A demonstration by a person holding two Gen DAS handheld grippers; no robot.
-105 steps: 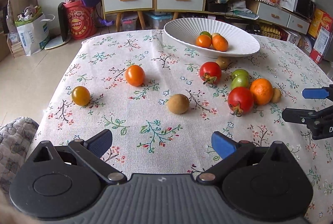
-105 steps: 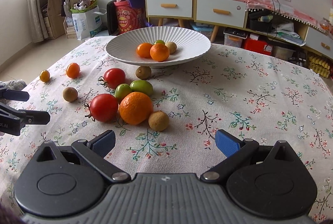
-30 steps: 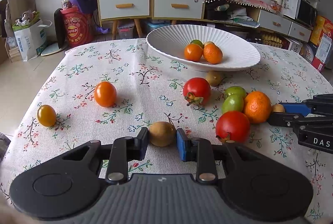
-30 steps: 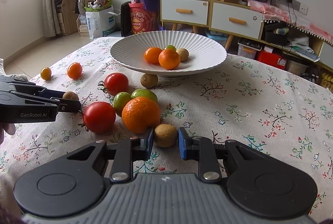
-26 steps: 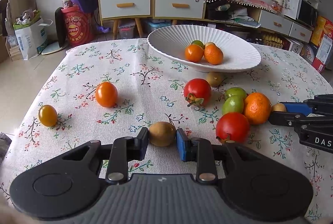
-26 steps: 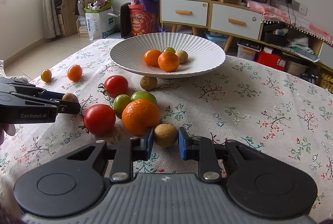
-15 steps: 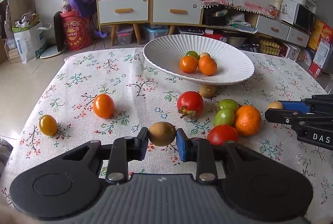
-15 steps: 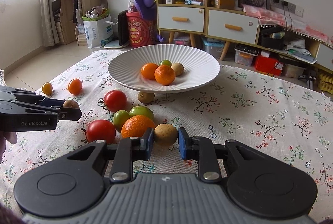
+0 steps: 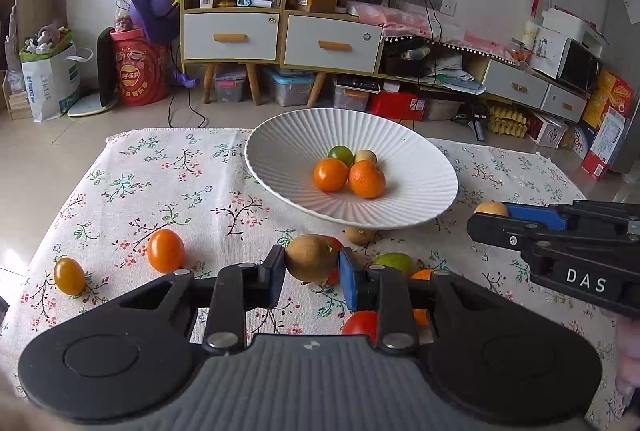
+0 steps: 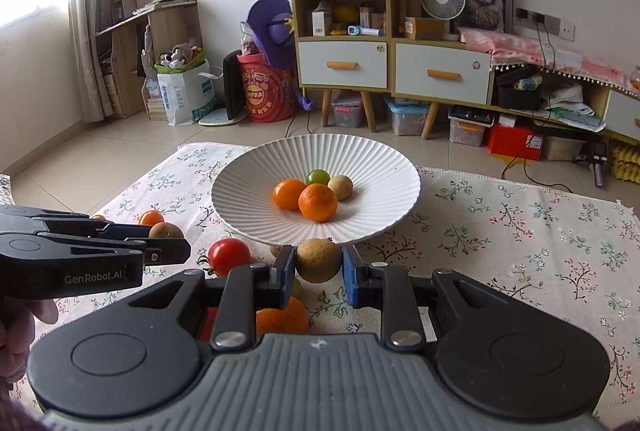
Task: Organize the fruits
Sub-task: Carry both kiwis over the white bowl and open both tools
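My left gripper [image 9: 312, 267] is shut on a brown kiwi [image 9: 311, 258] and holds it above the table, short of the white ribbed bowl [image 9: 280, 167]. My right gripper [image 10: 319, 267] is shut on a tan round fruit [image 10: 319, 259], also lifted, just in front of the bowl [image 10: 248, 199]. The bowl holds two oranges [image 9: 366, 179], a green fruit [image 9: 341, 153] and a tan fruit [image 9: 366, 155]. Each gripper shows in the other's view: the right one [image 9: 490, 219] at the right, the left one [image 10: 168, 241] at the left.
On the flowered tablecloth [image 9: 160, 183] lie an orange tomato [image 9: 165, 251], a small yellow tomato [image 9: 69, 275], red tomatoes [image 10: 229, 257], green fruits [image 9: 394, 261], an orange [image 10: 282, 319] and a small brown fruit [image 9: 359, 234] under the bowl's rim. Cabinets and clutter stand beyond the table.
Both grippers closed on their fruits, then lifted them off the table and moved them toward the bowl. The bowl now looks nearer and lower in both views.
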